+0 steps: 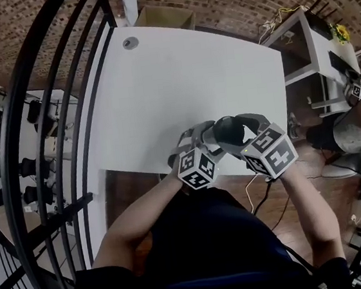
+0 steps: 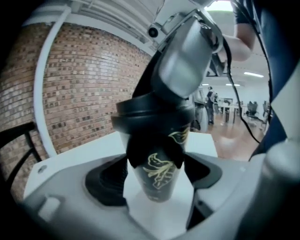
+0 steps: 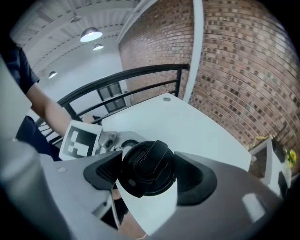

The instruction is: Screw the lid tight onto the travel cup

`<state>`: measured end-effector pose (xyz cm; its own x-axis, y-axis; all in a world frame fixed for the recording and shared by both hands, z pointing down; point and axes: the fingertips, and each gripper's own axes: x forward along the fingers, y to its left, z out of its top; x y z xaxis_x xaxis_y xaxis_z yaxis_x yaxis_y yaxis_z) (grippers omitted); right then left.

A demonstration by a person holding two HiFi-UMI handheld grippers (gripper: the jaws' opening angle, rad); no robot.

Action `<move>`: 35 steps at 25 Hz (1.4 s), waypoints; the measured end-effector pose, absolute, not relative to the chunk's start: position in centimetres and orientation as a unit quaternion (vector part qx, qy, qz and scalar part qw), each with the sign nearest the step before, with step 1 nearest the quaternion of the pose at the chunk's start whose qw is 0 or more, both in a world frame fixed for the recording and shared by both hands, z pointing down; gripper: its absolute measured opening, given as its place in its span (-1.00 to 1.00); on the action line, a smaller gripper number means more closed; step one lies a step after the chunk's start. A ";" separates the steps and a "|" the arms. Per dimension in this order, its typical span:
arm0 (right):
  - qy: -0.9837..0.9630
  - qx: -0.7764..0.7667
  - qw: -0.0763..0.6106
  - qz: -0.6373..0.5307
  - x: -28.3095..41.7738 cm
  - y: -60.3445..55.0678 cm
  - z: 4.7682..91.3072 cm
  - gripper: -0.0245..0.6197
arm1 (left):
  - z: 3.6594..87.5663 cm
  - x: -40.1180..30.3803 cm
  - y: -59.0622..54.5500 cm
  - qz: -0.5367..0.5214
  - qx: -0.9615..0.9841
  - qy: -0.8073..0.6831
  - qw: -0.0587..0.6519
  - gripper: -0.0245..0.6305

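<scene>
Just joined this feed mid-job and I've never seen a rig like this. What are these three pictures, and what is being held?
No robot here: a person holds a two-jaw gripper in each hand; the marker cubes belong to them. The head view looks down from the person's head onto a white table. The other two views come from cameras riding on each gripper, looking along its jaws. The left gripper clamps the black travel cup with its gold leaf print. The right gripper reaches down from above and grips the black lid, which sits on the cup. Whether it is screwed tight cannot be seen.
</scene>
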<state>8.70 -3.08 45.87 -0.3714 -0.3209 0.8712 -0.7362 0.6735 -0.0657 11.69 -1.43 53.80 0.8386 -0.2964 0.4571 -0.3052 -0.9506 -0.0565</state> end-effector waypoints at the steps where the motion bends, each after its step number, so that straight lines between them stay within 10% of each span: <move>1: -0.790 0.352 0.441 0.240 8.8 -3.1 45.9 0.17 | 53.9 11.6 -1.3 0.232 0.956 -0.180 0.021 0.22; 12: -0.860 0.078 0.503 0.039 7.9 -1.4 45.8 0.17 | 53.7 12.1 -1.3 0.258 0.963 0.013 -0.078 0.36; 25: -0.817 0.322 0.422 0.224 9.0 -2.8 45.6 0.17 | 52.9 12.5 -1.4 0.211 0.959 -0.187 -0.017 0.29; 35: -0.885 0.113 0.436 0.121 8.5 -2.3 45.5 0.16 | 53.1 12.5 -1.0 0.247 0.966 0.034 -0.063 0.32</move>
<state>8.50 -2.27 45.50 -0.5938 -0.0943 0.7991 -0.3047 0.9455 -0.1149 12.55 -0.99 53.06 0.8756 0.0349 0.4818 0.0972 -0.9897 -0.1050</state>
